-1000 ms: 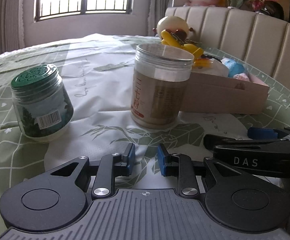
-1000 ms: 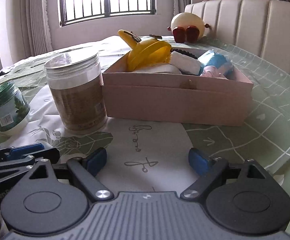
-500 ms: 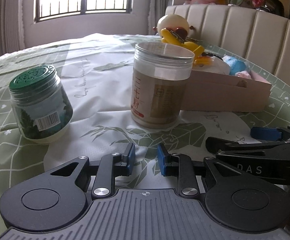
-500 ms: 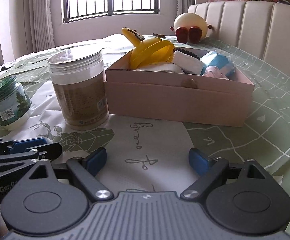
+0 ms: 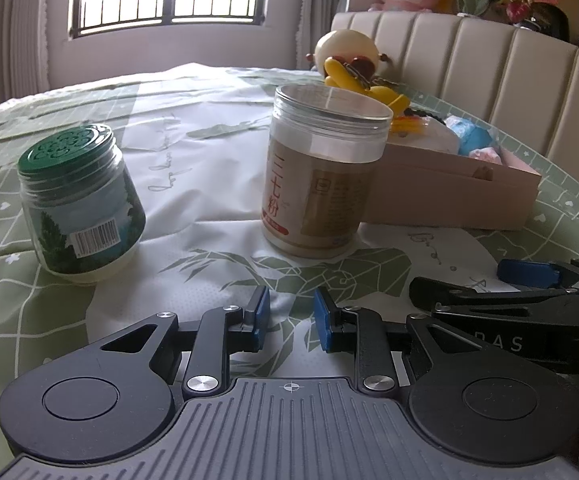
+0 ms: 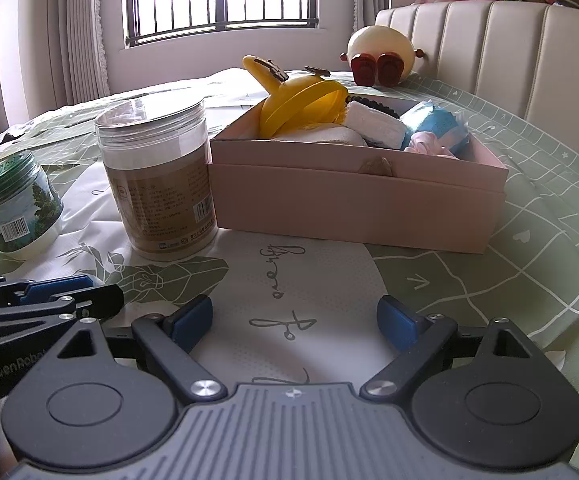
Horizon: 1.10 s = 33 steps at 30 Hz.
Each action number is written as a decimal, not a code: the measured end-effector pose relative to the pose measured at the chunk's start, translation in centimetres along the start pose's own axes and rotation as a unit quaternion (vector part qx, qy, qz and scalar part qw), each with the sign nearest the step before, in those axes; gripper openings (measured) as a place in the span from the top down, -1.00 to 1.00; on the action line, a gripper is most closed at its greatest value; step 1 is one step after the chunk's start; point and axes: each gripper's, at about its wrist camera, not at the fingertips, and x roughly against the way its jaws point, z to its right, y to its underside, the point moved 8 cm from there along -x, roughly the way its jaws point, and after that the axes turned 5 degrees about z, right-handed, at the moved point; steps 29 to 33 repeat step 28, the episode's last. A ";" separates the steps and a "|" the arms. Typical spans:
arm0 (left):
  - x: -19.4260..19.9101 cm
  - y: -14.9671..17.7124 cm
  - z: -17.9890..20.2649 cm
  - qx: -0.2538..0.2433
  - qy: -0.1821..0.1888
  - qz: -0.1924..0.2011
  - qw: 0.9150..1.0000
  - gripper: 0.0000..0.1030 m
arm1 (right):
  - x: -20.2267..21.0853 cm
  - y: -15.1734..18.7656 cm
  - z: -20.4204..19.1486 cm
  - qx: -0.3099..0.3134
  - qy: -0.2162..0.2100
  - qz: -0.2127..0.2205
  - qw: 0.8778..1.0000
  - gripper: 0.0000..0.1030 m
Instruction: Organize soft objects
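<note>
Nothing has shifted; tall jar (image 5: 325, 172) hides part of pink box (image 5: 453, 196).

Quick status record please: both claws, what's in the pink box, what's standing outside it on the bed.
left claw: narrow gap, nothing between pads
right claw: wide open, empty
pink cardboard box: holds yellow plush toy, white soft block, blue soft item, pale pink soft item
clear-lidded tan plastic jar: upright, against box's left end
green-lidded glass jar: upright, apart to the left
cream round plush with red feet: outside box, behind it
</note>
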 end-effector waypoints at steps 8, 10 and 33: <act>0.0 0.0 0.0 -0.001 -0.001 0.000 1.000 0.47 | 0.0 0.0 0.0 0.000 0.000 0.000 1.000 -0.76; 0.0 0.0 -0.1 -0.001 -0.001 0.000 1.000 0.47 | 0.0 0.0 0.0 -0.001 -0.001 0.000 1.000 -0.76; 0.0 0.0 0.1 -0.006 -0.005 0.000 1.000 0.45 | -0.1 0.0 -0.3 0.003 0.002 -0.001 1.000 -0.78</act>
